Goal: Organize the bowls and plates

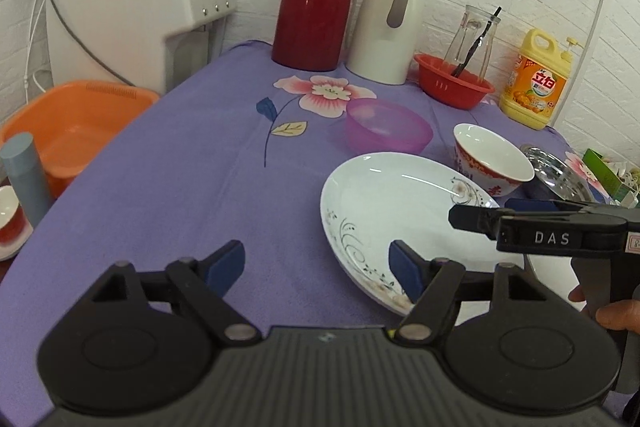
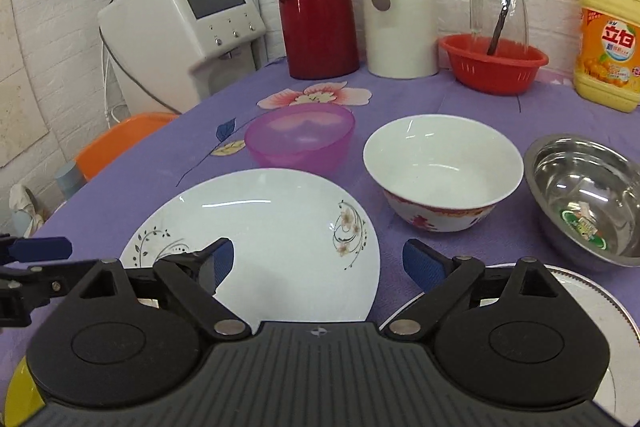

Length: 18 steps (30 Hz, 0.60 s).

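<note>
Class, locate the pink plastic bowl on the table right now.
In the right wrist view the pink plastic bowl sits mid-table, behind the white floral plate and left of the red-patterned white bowl.

Readable text, short list:
- "DAS" in white capitals on the black body of the right gripper [image 1: 476, 217], seen side-on from the left wrist view.
- Small white tag at the frame edge beside it starts with "8"; the rest is cut off.
- Yellow detergent bottle [image 2: 610, 39]: orange label with two large red Chinese characters, "立白". Smaller print under them is too fine to read.
- White machine [image 2: 188, 27] with the grey screen: a pale blue brand line above the screen, too blurred to make out.
- Steel bowl [image 2: 576, 163]: green sticker inside, print illegible.
</note>
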Motion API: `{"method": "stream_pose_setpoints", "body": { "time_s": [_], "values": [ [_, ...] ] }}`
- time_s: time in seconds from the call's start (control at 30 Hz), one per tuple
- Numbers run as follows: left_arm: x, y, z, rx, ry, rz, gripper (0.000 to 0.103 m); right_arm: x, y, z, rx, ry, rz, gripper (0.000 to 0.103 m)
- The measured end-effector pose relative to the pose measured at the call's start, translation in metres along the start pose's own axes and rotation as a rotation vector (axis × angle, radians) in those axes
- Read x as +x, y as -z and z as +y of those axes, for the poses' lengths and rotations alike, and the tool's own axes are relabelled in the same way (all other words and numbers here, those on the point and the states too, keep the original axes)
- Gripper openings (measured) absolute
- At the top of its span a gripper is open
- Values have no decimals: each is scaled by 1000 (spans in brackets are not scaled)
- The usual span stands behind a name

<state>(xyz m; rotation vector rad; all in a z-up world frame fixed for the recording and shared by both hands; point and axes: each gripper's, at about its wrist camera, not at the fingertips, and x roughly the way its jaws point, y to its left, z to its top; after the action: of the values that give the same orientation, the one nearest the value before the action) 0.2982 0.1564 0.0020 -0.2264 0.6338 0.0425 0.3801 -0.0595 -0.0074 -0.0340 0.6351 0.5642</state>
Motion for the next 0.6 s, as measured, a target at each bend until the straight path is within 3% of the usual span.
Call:
{"method": "stream_pose_setpoints", "body": {
  "time_s": [0.3,0.43,0.6],
  "values": [
    [12,-6,3,1,20,6,72,17,-2,15,-16,-2,94,103],
    [12,-6,9,-3,7,12,72,18,2,25,-20,45,81,103],
    [16,-6,14,-9,-11,23,72,18,3,32,-16,-5,68,103]
  ]
}}
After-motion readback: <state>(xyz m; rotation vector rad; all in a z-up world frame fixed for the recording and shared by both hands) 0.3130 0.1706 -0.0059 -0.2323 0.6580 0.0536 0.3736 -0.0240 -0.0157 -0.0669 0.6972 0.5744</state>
